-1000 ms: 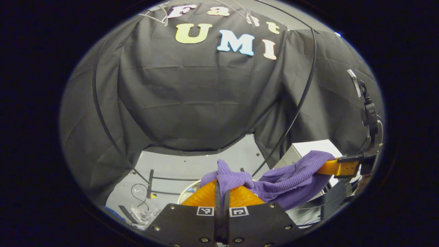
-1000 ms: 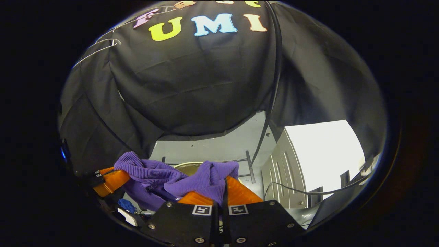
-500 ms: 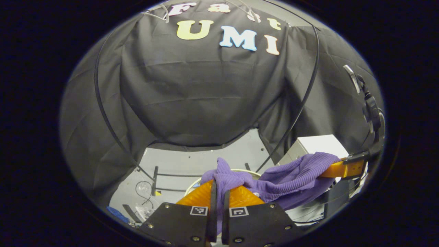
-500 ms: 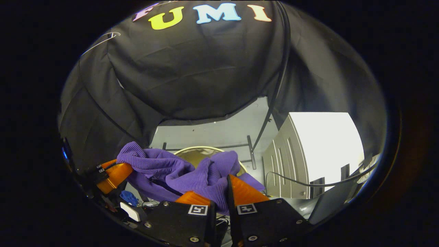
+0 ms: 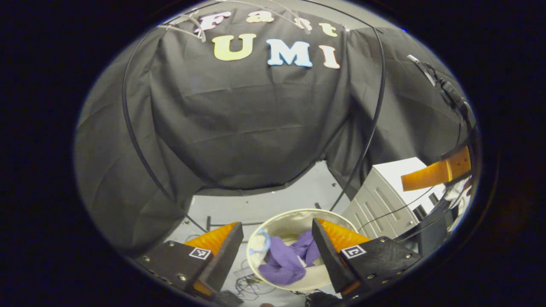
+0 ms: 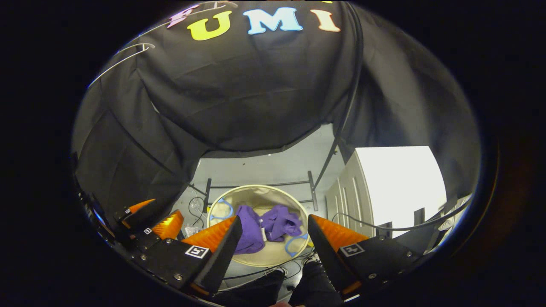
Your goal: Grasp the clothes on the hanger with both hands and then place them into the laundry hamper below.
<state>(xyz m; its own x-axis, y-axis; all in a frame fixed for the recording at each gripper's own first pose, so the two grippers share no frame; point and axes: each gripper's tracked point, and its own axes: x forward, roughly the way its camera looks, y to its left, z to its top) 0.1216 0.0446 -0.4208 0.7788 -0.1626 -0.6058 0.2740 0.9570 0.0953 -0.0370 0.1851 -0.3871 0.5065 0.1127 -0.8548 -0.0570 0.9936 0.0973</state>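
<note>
In the left gripper view, the left gripper (image 5: 273, 238) stands wide and holds nothing. The purple garment (image 5: 286, 260) lies in the round laundry hamper (image 5: 298, 215), at the lower centre of the frame, between and beyond the 2 fingers. So the task's thing is straight below this gripper, well apart from it.

In the right gripper view, the right gripper (image 6: 275, 232) is also spread wide and empty. The same garment (image 6: 268, 226) lies crumpled inside the hamper (image 6: 256, 188), at the lower centre, again framed by the 2 fingers. The left gripper (image 6: 149, 219) shows at the lower left of this frame.

The garment has no clear long axis; it is a loose heap. Both grippers seem about equally far above it. I judge the placing is done, so the coming move is only to draw back upward, away from the hamper.
</note>
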